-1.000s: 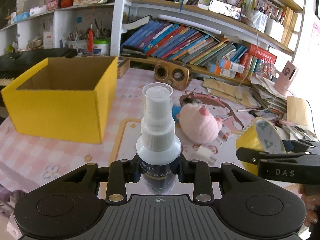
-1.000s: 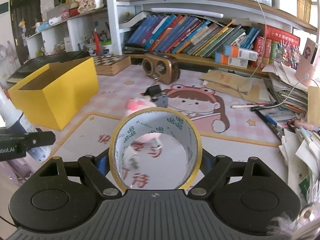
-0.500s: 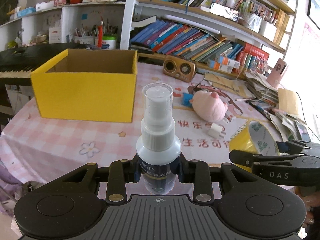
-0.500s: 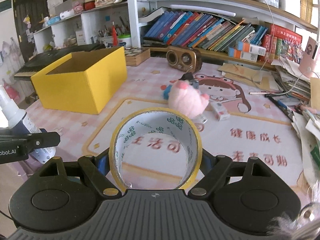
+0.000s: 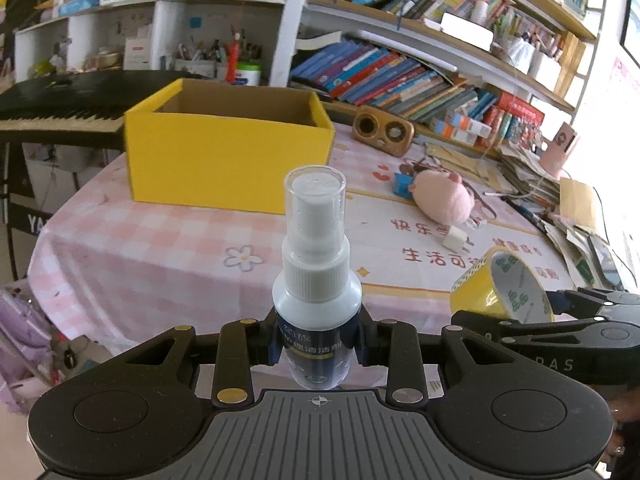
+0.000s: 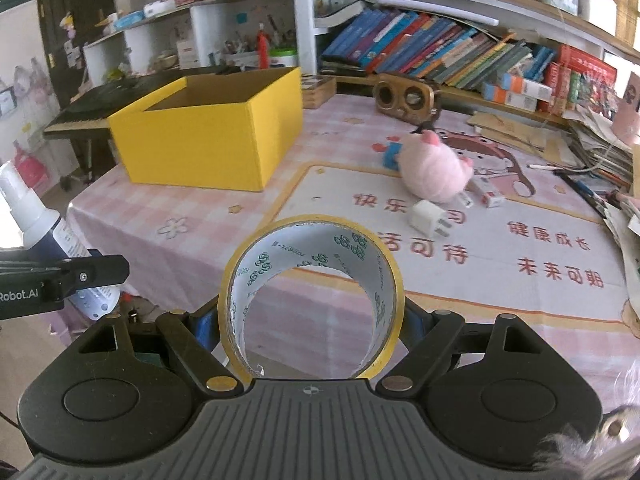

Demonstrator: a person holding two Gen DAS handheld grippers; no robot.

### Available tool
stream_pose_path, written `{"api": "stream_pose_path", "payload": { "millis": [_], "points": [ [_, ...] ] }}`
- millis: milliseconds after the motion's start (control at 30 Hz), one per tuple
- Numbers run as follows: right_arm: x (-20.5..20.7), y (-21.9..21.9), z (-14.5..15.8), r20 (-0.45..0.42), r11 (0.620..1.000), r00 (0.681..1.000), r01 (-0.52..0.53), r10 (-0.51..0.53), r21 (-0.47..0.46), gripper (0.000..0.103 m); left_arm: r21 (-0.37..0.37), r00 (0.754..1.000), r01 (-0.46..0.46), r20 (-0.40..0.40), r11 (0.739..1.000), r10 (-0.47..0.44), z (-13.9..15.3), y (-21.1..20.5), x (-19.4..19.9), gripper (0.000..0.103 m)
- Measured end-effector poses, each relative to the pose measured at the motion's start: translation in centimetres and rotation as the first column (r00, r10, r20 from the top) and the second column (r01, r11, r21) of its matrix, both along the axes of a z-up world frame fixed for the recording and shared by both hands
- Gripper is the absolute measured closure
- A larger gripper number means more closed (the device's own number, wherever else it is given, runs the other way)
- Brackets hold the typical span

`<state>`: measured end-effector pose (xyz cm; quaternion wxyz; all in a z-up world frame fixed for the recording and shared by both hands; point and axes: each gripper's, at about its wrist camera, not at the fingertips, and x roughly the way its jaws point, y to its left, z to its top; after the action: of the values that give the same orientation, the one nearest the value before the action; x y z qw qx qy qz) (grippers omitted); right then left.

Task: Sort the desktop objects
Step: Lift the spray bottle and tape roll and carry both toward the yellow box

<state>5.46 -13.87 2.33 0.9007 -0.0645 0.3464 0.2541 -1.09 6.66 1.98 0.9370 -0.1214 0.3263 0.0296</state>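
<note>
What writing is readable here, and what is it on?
"Robot.AI": side of the left gripper.
"DAS": side of the right gripper.
"未来可期", "健康成长": pink table mat.
"YA", cut off: keyboard stand.
Spray bottle label, book spines: too blurred.

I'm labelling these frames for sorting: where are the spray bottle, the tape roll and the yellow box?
spray bottle (image 5: 317,300), left wrist view, on its white shoulder.
tape roll (image 6: 256,272), right wrist view, on its printed inner wall.
yellow box (image 6: 192,148), right wrist view, on its front wall.
</note>
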Motion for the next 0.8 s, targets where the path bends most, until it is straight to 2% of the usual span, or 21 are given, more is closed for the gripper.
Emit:
{"api": "stream_pose_path", "payload": {
  "millis": [400, 800],
  "points": [
    [-1.1, 3.4, 0.2, 0.003, 0.995, 0.995, -0.100, 0.101, -0.009, 0.021, -0.019, 0.996, -0.078, 0.029, 0.997, 0.079, 0.0, 2.9, -1.9, 0.071],
    [-0.8, 6.3, 0.6, 0.014, 0.988, 0.988, -0.152, 0.152, 0.005, 0.021, -0.014, 0.991, -0.130, 0.036, 0.991, 0.131, 0.3, 5.4, -2.4, 0.072]
  ]
}}
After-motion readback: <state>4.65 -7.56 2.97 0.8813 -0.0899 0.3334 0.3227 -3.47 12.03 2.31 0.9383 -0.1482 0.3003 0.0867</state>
